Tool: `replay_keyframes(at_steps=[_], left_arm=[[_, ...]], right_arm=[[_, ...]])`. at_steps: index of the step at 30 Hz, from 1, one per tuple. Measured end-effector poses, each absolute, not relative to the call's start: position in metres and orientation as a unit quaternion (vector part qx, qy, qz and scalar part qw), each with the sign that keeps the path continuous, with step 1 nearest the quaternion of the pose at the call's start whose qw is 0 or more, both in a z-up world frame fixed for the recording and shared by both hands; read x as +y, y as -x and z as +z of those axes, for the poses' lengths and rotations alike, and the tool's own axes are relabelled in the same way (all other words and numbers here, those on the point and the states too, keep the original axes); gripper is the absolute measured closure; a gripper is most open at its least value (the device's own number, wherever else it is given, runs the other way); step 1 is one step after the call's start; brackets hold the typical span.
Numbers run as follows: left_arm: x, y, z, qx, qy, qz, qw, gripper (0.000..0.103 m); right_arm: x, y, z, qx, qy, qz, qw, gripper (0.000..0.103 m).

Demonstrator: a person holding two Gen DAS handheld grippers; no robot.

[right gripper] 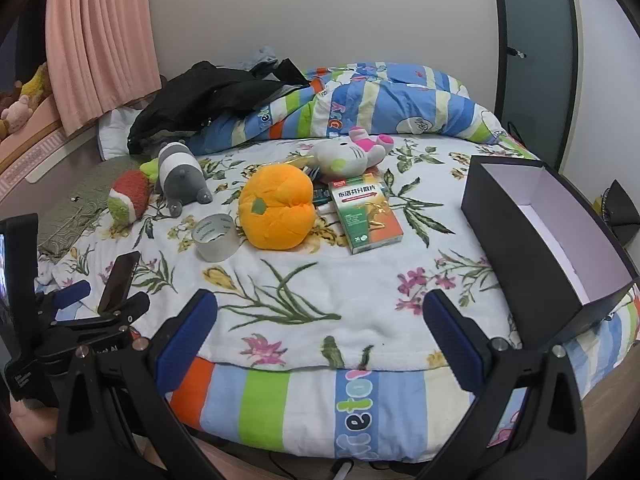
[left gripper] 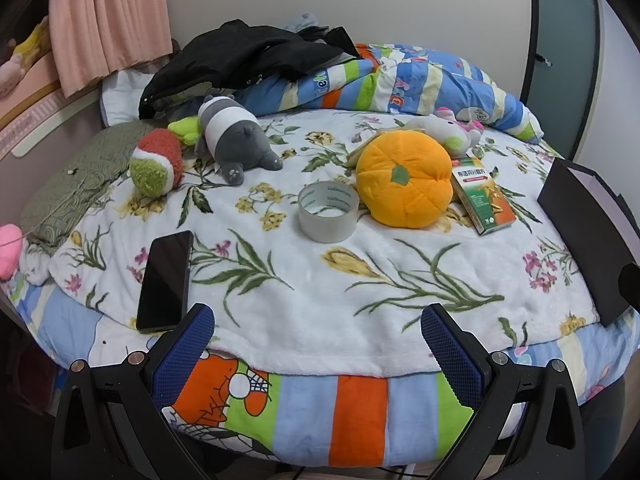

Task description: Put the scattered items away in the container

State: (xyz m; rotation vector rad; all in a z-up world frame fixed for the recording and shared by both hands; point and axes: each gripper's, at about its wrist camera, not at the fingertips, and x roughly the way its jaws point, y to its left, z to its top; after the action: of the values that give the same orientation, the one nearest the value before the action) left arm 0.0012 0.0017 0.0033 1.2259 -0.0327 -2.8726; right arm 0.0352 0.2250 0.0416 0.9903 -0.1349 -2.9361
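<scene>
On the flowered blanket (left gripper: 320, 312) lie a black phone (left gripper: 166, 280), a roll of clear tape (left gripper: 328, 212), an orange pumpkin plush (left gripper: 404, 178), a green-and-orange medicine box (left gripper: 482, 196), a grey-and-white animal plush (left gripper: 236, 136), a red-and-green plush (left gripper: 156, 162) and a white kitty plush (right gripper: 344, 156). An open black box with a white inside (right gripper: 548, 240) stands at the bed's right edge. My left gripper (left gripper: 318, 330) is open and empty at the bed's front edge, the phone beside its left finger. My right gripper (right gripper: 320, 320) is open and empty at the front edge.
A striped quilt (left gripper: 400, 76) and a black jacket (left gripper: 240, 60) are piled at the back. A pink curtain (left gripper: 108, 20) hangs at the left. An olive pillow (left gripper: 76, 184) lies at the left. The left gripper's body (right gripper: 72, 320) shows in the right wrist view.
</scene>
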Motion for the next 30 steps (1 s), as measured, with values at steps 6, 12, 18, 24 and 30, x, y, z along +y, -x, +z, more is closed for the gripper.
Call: replay_keyframes(at_steps=[6, 12, 18, 24, 30], left_arm=[[-0.002, 0.0, 0.004, -0.01, -0.392, -0.92, 0.01, 0.0], [-0.002, 0.0, 0.004, -0.01, -0.392, -0.92, 0.011, 0.0], [-0.006, 0.001, 0.002, -0.009, -0.394, -0.919, 0.012, 0.0], [-0.006, 0.001, 0.003, -0.007, -0.395, -0.919, 0.019, 0.0], [-0.012, 0.0, 0.0, -0.005, -0.395, -0.918, 0.021, 0.0]], right_arm=[[0.221, -0.037, 0.046, -0.032, -0.312, -0.949, 0.019, 0.0], [0.222, -0.037, 0.045, -0.036, -0.313, -0.949, 0.018, 0.0], [0.225, -0.037, 0.044, -0.043, -0.312, -0.949, 0.016, 0.0], [0.226, -0.037, 0.042, -0.044, -0.312, -0.949, 0.014, 0.0], [0.226, -0.036, 0.042, -0.044, -0.313, -0.949, 0.013, 0.0]])
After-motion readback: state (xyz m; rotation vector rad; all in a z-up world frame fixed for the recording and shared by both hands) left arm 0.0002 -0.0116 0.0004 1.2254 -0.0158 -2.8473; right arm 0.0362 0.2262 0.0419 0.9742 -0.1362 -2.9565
